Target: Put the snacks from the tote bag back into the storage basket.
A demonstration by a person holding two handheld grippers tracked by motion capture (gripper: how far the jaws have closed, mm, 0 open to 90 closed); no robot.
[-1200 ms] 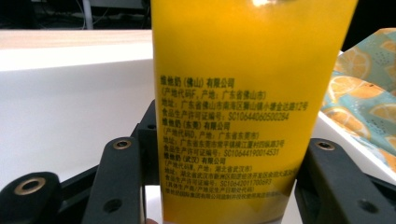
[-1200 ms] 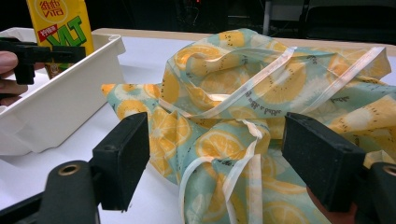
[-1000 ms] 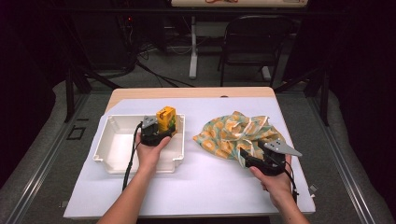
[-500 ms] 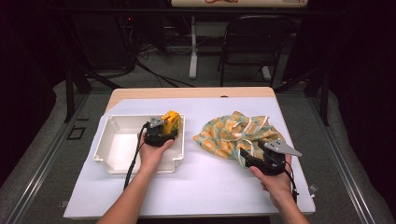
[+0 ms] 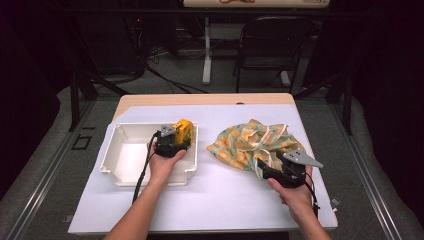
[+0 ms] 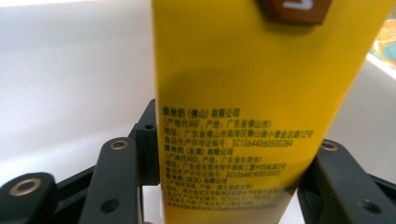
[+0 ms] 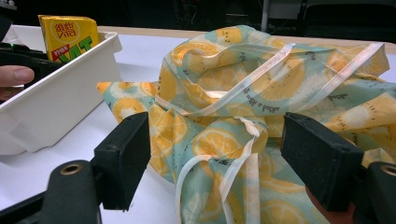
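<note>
**Carton at the bin, fabric bag in front of the other gripper**

Left gripper (image 5: 176,141) sits at the right end of the white bin (image 5: 125,150), with the yellow drink carton (image 5: 184,131) standing upright between its jaws. In the left gripper view the carton (image 6: 261,93) fills the gap: the right jaw lies against its side, while a thin gap shows between the left jaw and the carton's edge. The jaws have just been opening a little with the carton between them, so this reads as a loosened hold, not a firm pinch. The carton is inside the bin, near its right wall; whether its base rests on the bin floor I cannot tell.

Right gripper (image 5: 270,167) is on the white table sheet (image 5: 220,195), right of the bin and well apart from it. Its jaws are spread wide. In the right gripper view the orange-print fabric bag (image 7: 261,107) lies crumpled between and beyond the jaws, with its pale drawstring (image 7: 243,154) looping down the middle; neither pad presses on the cloth. In the high view the bag (image 5: 250,145) lies on the sheet just beyond that gripper.

The right gripper view also catches the bin (image 7: 60,102) at the left, with the carton (image 7: 67,37) poking above its rim, and a fingertip (image 7: 16,74) of the left hand beside it.
</note>
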